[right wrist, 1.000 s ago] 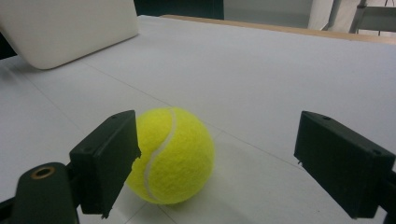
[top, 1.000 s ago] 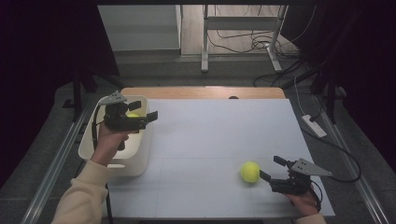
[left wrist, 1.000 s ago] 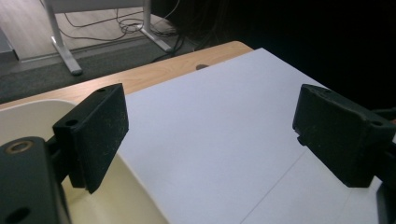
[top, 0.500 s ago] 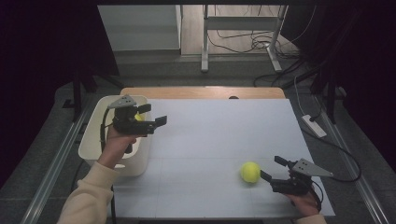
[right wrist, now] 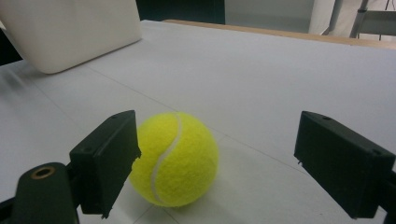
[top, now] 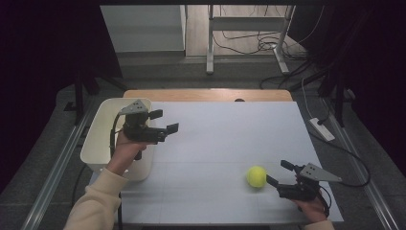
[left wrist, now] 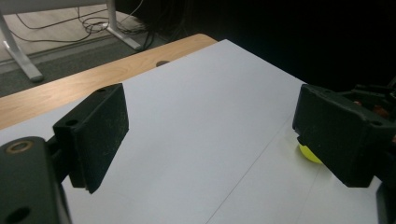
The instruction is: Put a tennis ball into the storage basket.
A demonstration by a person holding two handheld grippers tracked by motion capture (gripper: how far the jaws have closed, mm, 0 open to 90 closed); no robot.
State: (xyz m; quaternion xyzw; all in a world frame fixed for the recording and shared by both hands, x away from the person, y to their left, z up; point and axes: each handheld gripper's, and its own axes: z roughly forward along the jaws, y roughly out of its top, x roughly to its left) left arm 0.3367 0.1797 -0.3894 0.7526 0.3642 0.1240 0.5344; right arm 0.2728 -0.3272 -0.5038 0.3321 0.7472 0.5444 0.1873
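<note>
Tennis ball: a yellow tennis ball lies on the white table, near the right front corner, resting on the surface.
Right gripper: the right gripper sits low at the near right of the table, jaws pointing left toward the ball and spread wide.
Ball against right jaws: in the right gripper view the tennis ball sits just ahead of the opening, closer to the left jaw; whether that jaw touches it cannot be told. The other jaw is well apart from it.
Left gripper: the left gripper is held above the left part of the table, just right of the white bin, jaws spread with nothing between them.
Ball from the left gripper: the tennis ball peeks out far off, behind the right-hand jaw.
Change: the left gripper has moved rightward off the bin; the ball and right gripper have kept their places.
</note>
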